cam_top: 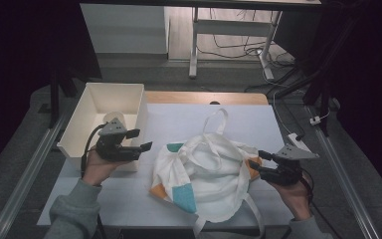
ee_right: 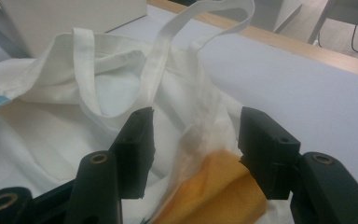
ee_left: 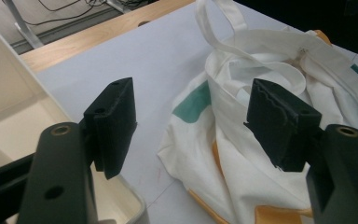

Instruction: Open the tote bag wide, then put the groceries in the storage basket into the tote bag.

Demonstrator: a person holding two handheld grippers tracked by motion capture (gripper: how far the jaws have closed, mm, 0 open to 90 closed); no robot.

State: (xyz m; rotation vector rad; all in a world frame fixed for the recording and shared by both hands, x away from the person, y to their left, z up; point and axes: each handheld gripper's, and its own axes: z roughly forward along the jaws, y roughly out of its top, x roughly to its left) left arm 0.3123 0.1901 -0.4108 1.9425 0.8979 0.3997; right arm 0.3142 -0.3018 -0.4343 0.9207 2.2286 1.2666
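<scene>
White cotton tote bag [cam_top: 206,172] w/ teal + orange patches lies crumpled mid-counter [cam_top: 258,119], betw. the two grippers. Nearest the person: one strap trails off the near counter edge, bag bottom corner w/ teal patch toward the near side.

R gripper [cam_top: 254,162]: jaws apart, straddling the orange corner of the bag at its right edge; fabric sits betw. the pads [ee_right: 137,149] but they don't press on it, so open, nothing held. Judged: lined up to pinch that edge.

L gripper [cam_top: 142,140]: jaws apart, empty, hovering over the near corner of the white bin [cam_top: 92,107], pointing toward bag's left side, apart from it. Judged: on approach to take the opposite edge so the bag can be spread or lifted two-handed.

Bag long axis approx. near-to-far, mouth + second strap loop [cam_top: 218,119] pointing to the far side. Bin at far left of counter, just beside bag.
</scene>
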